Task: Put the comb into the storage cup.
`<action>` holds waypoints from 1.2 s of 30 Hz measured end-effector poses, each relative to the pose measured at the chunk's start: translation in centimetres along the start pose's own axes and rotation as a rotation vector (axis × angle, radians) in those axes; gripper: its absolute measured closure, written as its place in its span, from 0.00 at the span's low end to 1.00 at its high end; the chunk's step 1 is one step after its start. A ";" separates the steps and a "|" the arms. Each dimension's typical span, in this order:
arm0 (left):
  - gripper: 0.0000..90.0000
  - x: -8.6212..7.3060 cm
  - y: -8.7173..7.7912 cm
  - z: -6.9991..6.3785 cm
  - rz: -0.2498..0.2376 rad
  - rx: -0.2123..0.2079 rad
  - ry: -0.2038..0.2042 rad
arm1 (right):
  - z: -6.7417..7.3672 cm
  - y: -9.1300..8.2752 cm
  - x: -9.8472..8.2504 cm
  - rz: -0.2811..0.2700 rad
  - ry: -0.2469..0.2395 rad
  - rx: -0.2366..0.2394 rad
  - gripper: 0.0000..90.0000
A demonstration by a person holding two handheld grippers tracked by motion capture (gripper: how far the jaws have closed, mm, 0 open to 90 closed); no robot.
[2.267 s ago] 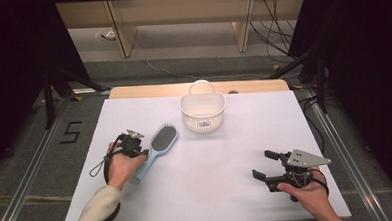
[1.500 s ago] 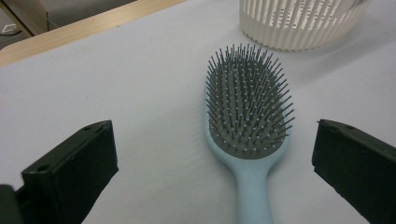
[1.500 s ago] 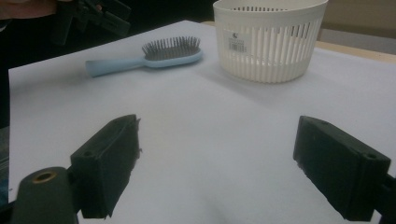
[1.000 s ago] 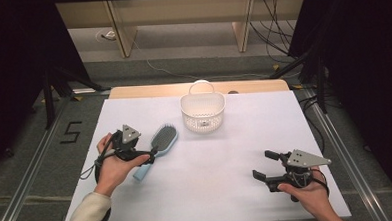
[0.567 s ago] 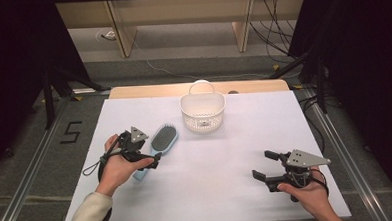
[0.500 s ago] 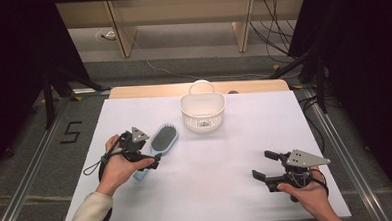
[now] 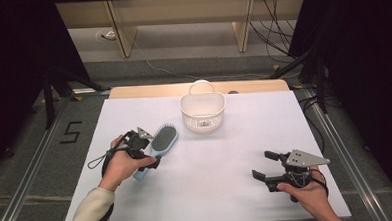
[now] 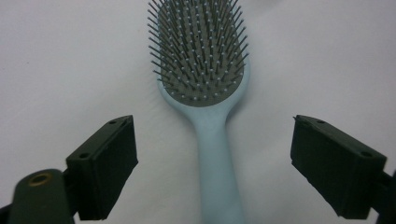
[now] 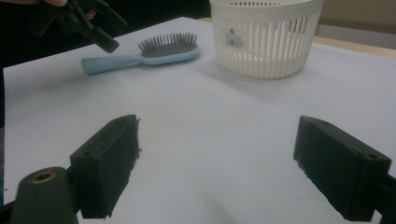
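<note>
The pale blue hairbrush [image 8: 205, 70] lies bristles up on the white table [image 7: 226, 154], left of the white basket [image 7: 202, 111]. The left hand-held gripper [image 8: 212, 168] straddles its handle, jaws just closing yet well clear of it. The right hand-held gripper [image 7: 264, 167] rests wide open and empty, well apart from the hairbrush.

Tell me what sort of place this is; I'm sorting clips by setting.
Probably a lab recording station, not a home: a white table on a metal frame, dark curtains, loose cables on the floor, and a floor mark "5".
</note>
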State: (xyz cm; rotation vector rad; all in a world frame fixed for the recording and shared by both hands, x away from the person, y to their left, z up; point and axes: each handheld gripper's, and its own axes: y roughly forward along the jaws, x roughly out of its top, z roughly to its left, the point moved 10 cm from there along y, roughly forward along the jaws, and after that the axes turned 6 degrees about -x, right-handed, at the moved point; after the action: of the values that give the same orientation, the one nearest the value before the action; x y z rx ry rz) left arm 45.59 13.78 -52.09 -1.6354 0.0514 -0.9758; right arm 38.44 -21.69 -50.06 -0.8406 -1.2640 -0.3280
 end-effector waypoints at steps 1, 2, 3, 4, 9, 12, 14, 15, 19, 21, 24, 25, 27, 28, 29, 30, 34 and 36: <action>0.17 0.0 0.0 0.1 0.012 0.001 -0.003 | 0.0 0.0 0.0 0.001 -0.001 0.000 0.17; 0.17 0.0 0.1 0.3 0.023 0.005 -0.008 | 0.0 0.0 0.0 0.003 -0.002 0.000 0.17; 0.17 0.0 0.2 0.4 0.032 0.006 -0.011 | 0.0 0.0 0.0 0.003 -0.003 0.000 0.17; 0.17 0.0 0.3 0.4 0.040 0.008 -0.015 | 0.0 0.0 0.0 0.004 -0.003 -0.001 0.17; 0.18 -0.1 1.0 0.7 0.100 -0.009 -0.037 | 0.0 0.0 -0.1 0.004 -0.004 -0.001 0.17; 0.20 -0.3 1.5 0.9 0.133 -0.012 -0.049 | 0.0 0.0 -0.1 0.006 -0.004 0.000 0.17; 0.23 -0.6 1.9 1.0 0.165 -0.030 -0.059 | 0.0 0.0 -0.1 0.007 -0.004 0.000 0.17; 0.24 -0.6 2.1 1.0 0.180 -0.043 -0.069 | 0.0 0.0 -0.1 0.006 -0.003 0.001 0.17; 0.28 -0.9 2.7 1.2 0.226 -0.054 -0.086 | 0.1 0.0 -0.1 0.007 -0.003 0.001 0.17; 0.28 -0.9 2.9 1.2 0.239 -0.061 -0.093 | 0.0 0.0 -0.1 0.006 -0.003 0.001 0.17; 0.31 -0.9 3.2 1.3 0.260 -0.066 -0.097 | 0.0 0.0 -0.1 0.006 -0.003 0.001 0.17; 0.32 -1.1 3.2 1.3 0.271 -0.068 -0.102 | 0.0 0.0 -0.1 0.005 -0.002 0.001 0.17; 0.34 -1.2 3.4 1.4 0.285 -0.068 -0.110 | 0.0 0.0 -0.1 0.005 -0.002 0.001 0.17; 0.35 -1.2 3.5 1.4 0.288 -0.068 -0.107 | 0.0 0.0 -0.1 0.005 -0.002 0.001 0.17; 0.35 -1.3 3.6 1.4 0.294 -0.069 -0.113 | 0.1 0.0 -0.1 0.005 -0.002 0.002 0.17; 0.36 -1.3 3.6 1.4 0.298 -0.073 -0.114 | 0.1 0.0 -0.1 0.006 -0.003 0.001 0.17; 0.39 -1.4 3.8 1.3 0.314 -0.082 -0.119 | 0.0 0.0 -0.1 0.006 -0.003 0.000 0.17; 0.40 -1.4 3.9 1.2 0.316 -0.082 -0.123 | 0.0 0.0 -0.1 0.006 -0.003 0.001 0.17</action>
State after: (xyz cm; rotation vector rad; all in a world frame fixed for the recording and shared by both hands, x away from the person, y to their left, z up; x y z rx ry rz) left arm 47.18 14.21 -56.05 -1.6964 0.2610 -0.6383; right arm 38.42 -21.65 -50.16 -0.8442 -1.2642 -0.3208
